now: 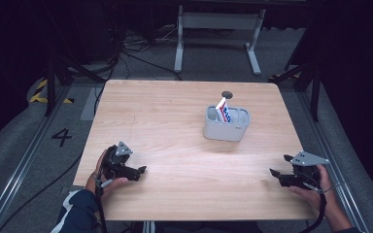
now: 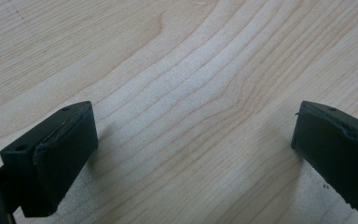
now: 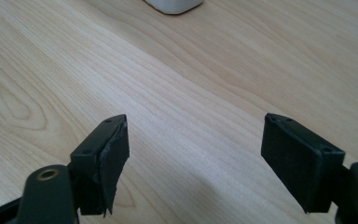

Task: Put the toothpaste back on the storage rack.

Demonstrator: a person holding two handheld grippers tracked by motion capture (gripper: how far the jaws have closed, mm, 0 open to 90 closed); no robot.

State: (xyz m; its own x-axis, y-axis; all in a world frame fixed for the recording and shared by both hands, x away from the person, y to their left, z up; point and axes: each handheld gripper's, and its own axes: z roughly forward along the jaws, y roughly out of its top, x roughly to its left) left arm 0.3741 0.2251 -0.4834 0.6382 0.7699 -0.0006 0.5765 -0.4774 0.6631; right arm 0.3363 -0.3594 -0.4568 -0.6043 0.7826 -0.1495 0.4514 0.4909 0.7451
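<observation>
Left tool (image 1: 142,169) gapes wide, empty, over the table (image 1: 175,126); right tool (image 1: 278,165) likewise.

A grey holder (image 1: 226,127) stands upright on the table (image 1: 165,121), right of the middle and towards the far side — a low, rounded box, open at the top and split into compartments. In its left-hand compartment a small packet (image 1: 223,111) is stuck on end, white with red and blue print, leaning a little and poking out above the rim. In the right gripper view, the pale bottom edge of the holder (image 3: 173,5) shows at the top — resting flat on the wood.
</observation>
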